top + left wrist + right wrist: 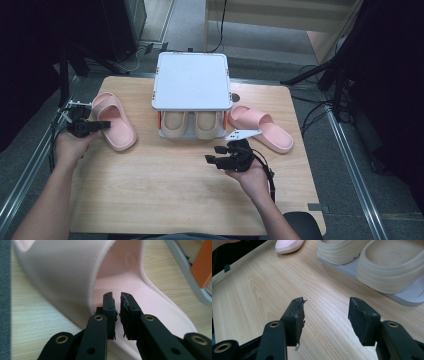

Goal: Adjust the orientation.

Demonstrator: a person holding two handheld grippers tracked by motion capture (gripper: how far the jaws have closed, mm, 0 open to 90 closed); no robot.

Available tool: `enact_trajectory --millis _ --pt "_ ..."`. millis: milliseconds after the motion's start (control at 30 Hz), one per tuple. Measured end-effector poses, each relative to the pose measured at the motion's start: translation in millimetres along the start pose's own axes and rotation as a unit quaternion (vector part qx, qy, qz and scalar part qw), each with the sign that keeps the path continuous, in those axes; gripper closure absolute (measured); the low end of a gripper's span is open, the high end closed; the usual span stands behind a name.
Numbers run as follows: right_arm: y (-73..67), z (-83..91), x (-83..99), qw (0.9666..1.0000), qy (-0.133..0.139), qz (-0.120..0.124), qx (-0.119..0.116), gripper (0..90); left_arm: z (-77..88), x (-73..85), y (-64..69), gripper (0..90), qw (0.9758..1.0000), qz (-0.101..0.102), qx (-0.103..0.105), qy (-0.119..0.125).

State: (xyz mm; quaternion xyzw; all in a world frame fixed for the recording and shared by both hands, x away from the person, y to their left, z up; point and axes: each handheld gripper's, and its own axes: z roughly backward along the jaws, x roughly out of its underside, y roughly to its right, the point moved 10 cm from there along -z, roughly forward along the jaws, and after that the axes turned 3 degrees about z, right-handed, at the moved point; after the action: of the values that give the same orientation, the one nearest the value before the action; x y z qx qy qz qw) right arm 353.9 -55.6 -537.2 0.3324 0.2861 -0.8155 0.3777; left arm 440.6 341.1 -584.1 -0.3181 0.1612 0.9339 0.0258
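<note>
A pink slipper (114, 121) lies on the left of the wooden table (165, 195), toe strap toward the far edge. My left gripper (106, 124) reaches over it from the left. In the left gripper view the jaws (117, 296) stand almost together over the pink insole (140, 282), just right of the strap's edge (62, 272), with only a thin slit and nothing between them. A second pink slipper (262, 128) lies right of the rack. My right gripper (212, 154) hovers open over bare wood (325, 301) in front of the rack, holding nothing.
A grey two-level rack (191, 82) stands at the table's middle back, with a pair of beige slippers (192, 125) on its lower shelf (409, 297). Bare wood spreads across the front half. Dark stands and cables flank the table on both sides.
</note>
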Motion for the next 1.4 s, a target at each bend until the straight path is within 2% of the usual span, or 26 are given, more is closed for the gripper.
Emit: enact_trajectory --millis 167,367,500,533,600,633,733,867,900,967,1000,1100,1133,1233,1400 --pt "-2.7 -4.3 -0.8 1.0000 -0.007 0.004 -0.003 47.1 3.6 1.5 -7.7 81.7 0.9999 0.002 -0.009 0.004" --pt "-3.0 -4.8 -0.3 0.9999 -0.010 0.003 -0.003 47.1 4.0 1.3 -8.4 78.2 0.9999 0.008 -0.011 0.002" --pt "-2.7 -3.8 -0.5 0.9999 -0.009 0.002 -0.004 47.2 7.9 0.2 -2.6 73.7 0.9999 0.006 -0.008 -0.002" --pt "-2.6 -3.7 -0.5 1.0000 -0.009 0.002 -0.004 47.1 14.0 -1.2 4.9 71.2 1.0000 0.005 0.004 -0.003" --pt "-2.4 -3.7 -0.7 1.0000 -0.008 0.002 -0.004 47.2 17.2 -2.4 6.6 68.9 1.0000 -0.001 0.000 -0.002" --pt "-2.5 -3.6 -0.7 1.0000 -0.008 0.001 -0.005 47.1 20.8 -4.1 7.6 68.9 1.0000 -0.006 -0.006 0.003" --pt "-2.3 -3.5 -0.6 0.9999 -0.008 0.003 -0.005 47.1 35.8 -13.9 12.8 62.5 0.9996 -0.002 0.003 0.026" --pt "-2.3 -2.9 -0.7 0.9999 -0.008 0.003 -0.005 47.1 43.2 -18.2 10.8 52.8 0.9993 -0.008 -0.005 0.038" --pt "-1.6 -2.4 -0.5 1.0000 -0.008 0.002 -0.003 47.1 45.5 -19.1 5.5 49.6 0.9991 -0.006 -0.009 0.042" --pt "-1.4 -2.4 -0.5 1.0000 -0.008 0.002 -0.003 47.1 45.8 -19.0 2.5 48.8 0.9991 0.001 -0.009 0.042" --pt "-1.3 -2.1 0.0 1.0000 -0.008 0.001 -0.002 47.1 45.6 -18.6 -5.8 46.9 0.9990 0.007 -0.014 0.041" --pt "-1.0 -0.9 1.7 1.0000 -0.009 0.001 0.000 47.1 44.4 -18.9 -12.8 46.7 0.9988 0.017 -0.016 0.044" --pt "-0.8 1.3 3.6 1.0000 -0.008 -0.002 0.003 47.1 39.1 -19.2 -20.9 46.6 0.9985 0.026 -0.018 0.046" --pt "0.7 5.2 5.9 0.9999 -0.006 -0.007 0.008 47.1 28.0 -17.4 -28.7 46.8 0.9982 0.038 -0.022 0.040" --pt "2.8 10.5 10.5 0.9998 -0.004 -0.012 0.016 47.0 14.7 -15.7 -37.8 47.2 0.9981 0.048 -0.021 0.032"
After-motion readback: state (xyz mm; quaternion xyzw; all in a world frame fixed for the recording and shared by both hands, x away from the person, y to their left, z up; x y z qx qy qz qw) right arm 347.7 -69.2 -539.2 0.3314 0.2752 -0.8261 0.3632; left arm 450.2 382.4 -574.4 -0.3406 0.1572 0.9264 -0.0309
